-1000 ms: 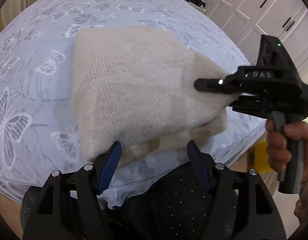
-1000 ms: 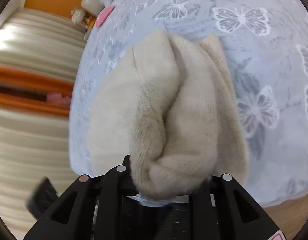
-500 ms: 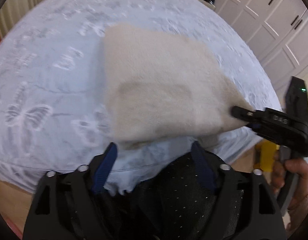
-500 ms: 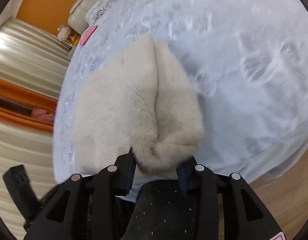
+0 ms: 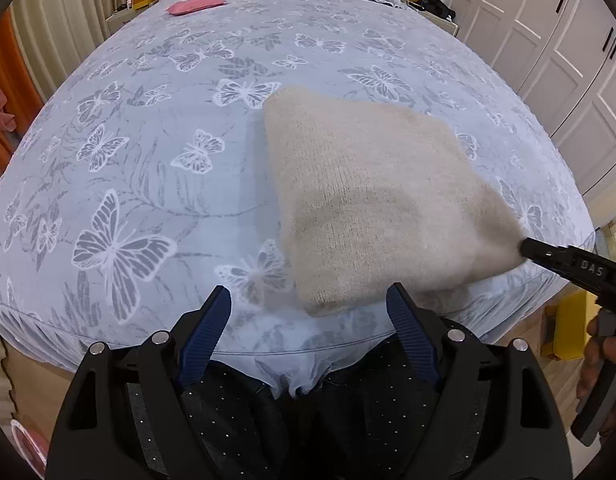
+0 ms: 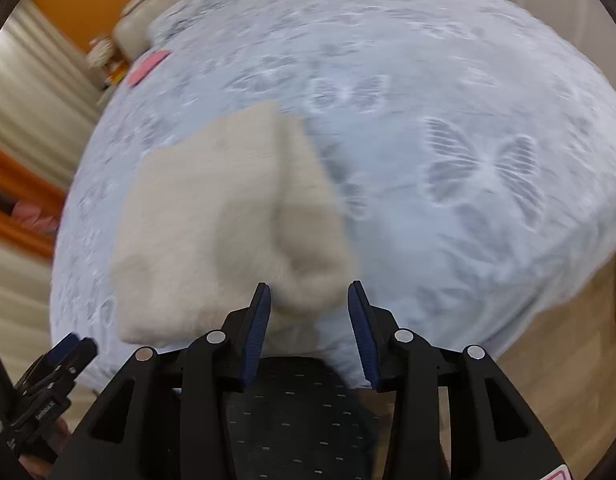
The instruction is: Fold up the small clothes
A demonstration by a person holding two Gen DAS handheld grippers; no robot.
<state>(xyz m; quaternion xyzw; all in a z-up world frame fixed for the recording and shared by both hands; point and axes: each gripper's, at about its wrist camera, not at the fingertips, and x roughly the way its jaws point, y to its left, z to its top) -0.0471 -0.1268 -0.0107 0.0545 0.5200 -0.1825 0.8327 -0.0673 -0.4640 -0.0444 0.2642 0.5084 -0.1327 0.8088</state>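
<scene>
Here, I look down along both claws at a wide bed [image 5: 156, 184] dressed in a pale blue cover printed with white and grey butterflies. A folded cream knit garment [image 5: 371, 208] lies on the near right part of the bed, close to its near edge, one corner reaching toward the far side.

My left gripper [image 5: 308, 320] hangs over the near edge, to the left of the garment's near corner. Its blue-padded jaws are spread wide with nothing between them; only bed cover shows in the gap. They opened further in the past second and have since held level.

My right gripper [image 6: 309, 316] sits at the garment's right end. Its jaws have just been opening, and now stand parted with a bunched fold of the knit [image 6: 228, 216] between them. In the right wrist view, which is blurred, a slim gap shows beside each blue pad, so the pads seem to have let go of the cloth. From the left wrist view, the right gripper's black tip meets the garment's right corner, and a hand [image 5: 599, 364] grips its handle at the frame's right edge.

A small pink item [image 5: 196, 3] lies far off near the pillows, and white wardrobe doors [image 5: 547, 48] stand to the right
</scene>
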